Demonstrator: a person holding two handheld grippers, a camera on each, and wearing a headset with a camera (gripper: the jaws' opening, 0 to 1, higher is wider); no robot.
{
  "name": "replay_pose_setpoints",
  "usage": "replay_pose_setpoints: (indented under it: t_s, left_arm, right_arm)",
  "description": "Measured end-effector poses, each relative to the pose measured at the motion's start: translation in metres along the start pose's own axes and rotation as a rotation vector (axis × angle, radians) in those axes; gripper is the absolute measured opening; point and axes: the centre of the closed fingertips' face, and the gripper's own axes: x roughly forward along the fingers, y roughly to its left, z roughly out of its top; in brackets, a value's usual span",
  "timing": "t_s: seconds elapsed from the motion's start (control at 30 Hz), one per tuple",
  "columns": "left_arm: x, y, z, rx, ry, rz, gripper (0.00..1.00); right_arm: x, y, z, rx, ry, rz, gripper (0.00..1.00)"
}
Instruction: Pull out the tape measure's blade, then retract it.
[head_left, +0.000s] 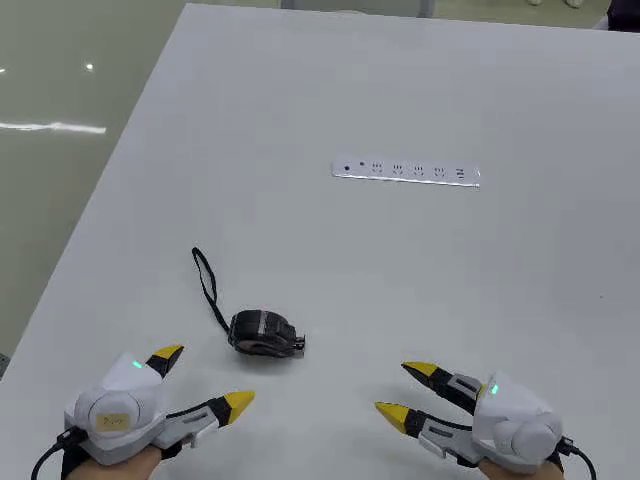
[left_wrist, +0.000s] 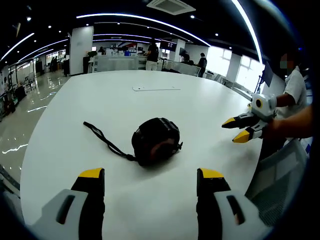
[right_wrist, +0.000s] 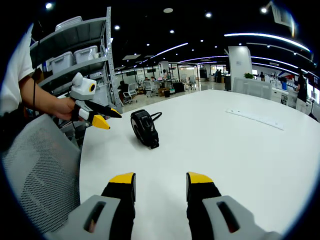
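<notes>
On the smooth matte white bench (head_left: 400, 270), toward its near edge, the tape measure (head_left: 263, 333) lies on its side. It has a rounded black case with a grey band, and only a small tab pokes out at its right end. Thin black cord strap (head_left: 207, 285) loops away from it, up and left. Left tongs (head_left: 205, 378) sit near it, front-left, with pointed yellow tips spread wide and empty. Right tongs (head_left: 405, 390) sit well apart to its right, tips parted more narrowly, also empty. Flat white rectangular power strip (head_left: 405, 172) lies farther back.
</notes>
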Motion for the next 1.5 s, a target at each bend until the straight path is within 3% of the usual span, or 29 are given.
replay_pose_setpoints:
  t_s: [0.17,0.37,0.67,1.5]
  left_arm:
    - [-0.006,-0.001,0.0,0.001,-0.006,-0.011,0.73]
    - [-0.014,0.002,-0.002,-0.019,-0.015,-0.015,0.73]
    - [-0.026,0.002,-0.006,-0.005,-0.02,-0.026,0.73]
    - [-0.049,-0.012,-0.025,-0.051,-0.032,-0.084,0.74]
  right_arm:
    - [-0.008,0.003,0.006,-0.013,-0.011,-0.006,0.4]
    - [-0.016,0.001,0.003,-0.008,-0.013,-0.024,0.41]
    - [-0.029,0.006,-0.002,0.0,-0.013,-0.043,0.44]
    - [-0.064,0.012,-0.01,0.054,-0.026,-0.122,0.52]
